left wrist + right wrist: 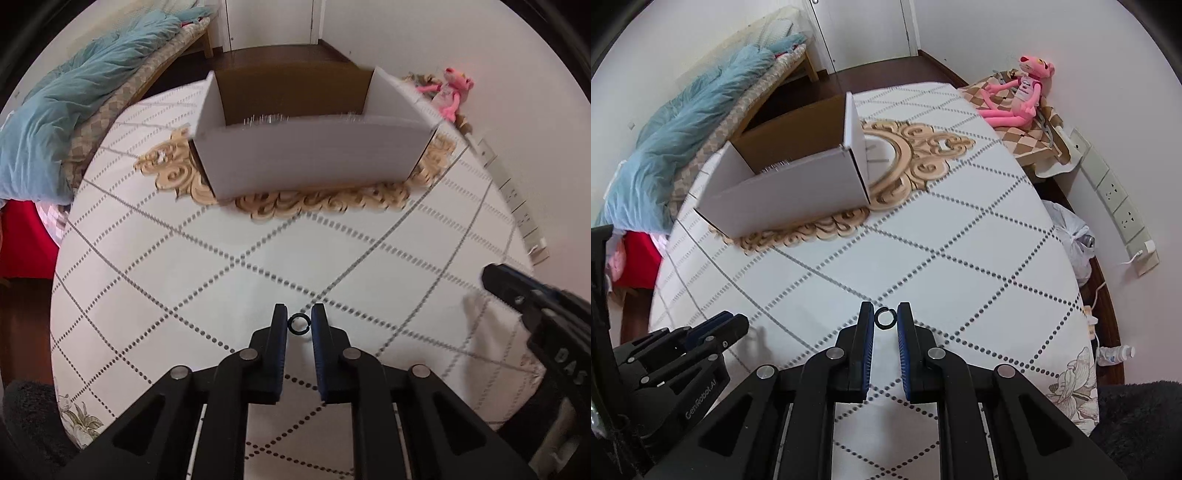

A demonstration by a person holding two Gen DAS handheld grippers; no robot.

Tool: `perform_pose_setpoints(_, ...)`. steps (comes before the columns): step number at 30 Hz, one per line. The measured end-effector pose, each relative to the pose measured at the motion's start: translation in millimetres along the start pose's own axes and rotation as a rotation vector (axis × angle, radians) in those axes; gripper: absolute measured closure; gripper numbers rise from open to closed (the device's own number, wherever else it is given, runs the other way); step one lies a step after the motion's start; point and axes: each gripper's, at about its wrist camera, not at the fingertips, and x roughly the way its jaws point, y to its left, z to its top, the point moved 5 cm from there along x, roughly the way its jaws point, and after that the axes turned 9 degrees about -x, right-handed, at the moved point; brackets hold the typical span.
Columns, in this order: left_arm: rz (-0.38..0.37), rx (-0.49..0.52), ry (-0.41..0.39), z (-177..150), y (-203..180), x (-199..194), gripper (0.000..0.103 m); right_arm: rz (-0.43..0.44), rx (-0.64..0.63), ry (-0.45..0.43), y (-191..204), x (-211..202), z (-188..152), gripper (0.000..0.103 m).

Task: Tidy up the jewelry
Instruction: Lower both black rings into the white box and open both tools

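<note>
Jaws: left gripper (299, 325) and right gripper (885, 318) each pinch a small black ring, left ring (298, 324), right ring (885, 317), by the fingertips only. Risk: thin hoops, marginal hold; either could slip before reaching the box (310, 158). Tablecloth (221, 258) lies under the box; bed (683, 147) beyond the box.

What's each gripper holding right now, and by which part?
Each pinches a small black ring across its outer edge: left gripper on one ring, right gripper on another.
</note>
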Motion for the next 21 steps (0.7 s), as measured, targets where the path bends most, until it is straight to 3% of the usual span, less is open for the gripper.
perform_pose_setpoints(3, -0.052, -0.017, -0.027, 22, -2, -22, 0.093, 0.049, 0.014, -0.02, 4, -10, 19, 0.09)
perform_pose_setpoints(7, -0.137, -0.045, -0.05, 77, -2, -43, 0.093, 0.124, 0.019, -0.048, 13, -16, 63, 0.09)
perform_pose_setpoints(12, -0.148, -0.051, -0.029, 139, 5, -30, 0.093, 0.18, -0.006, -0.048, 24, 2, 132, 0.09)
perform_pose_setpoints(15, -0.149, -0.065, 0.028, 160, 12, -11, 0.093, 0.193, -0.032, 0.015, 32, 28, 161, 0.09)
perform_pose_setpoints(21, -0.105, -0.11, 0.112, 176, 22, 9, 0.091, 0.202, -0.076, 0.163, 39, 70, 184, 0.089)
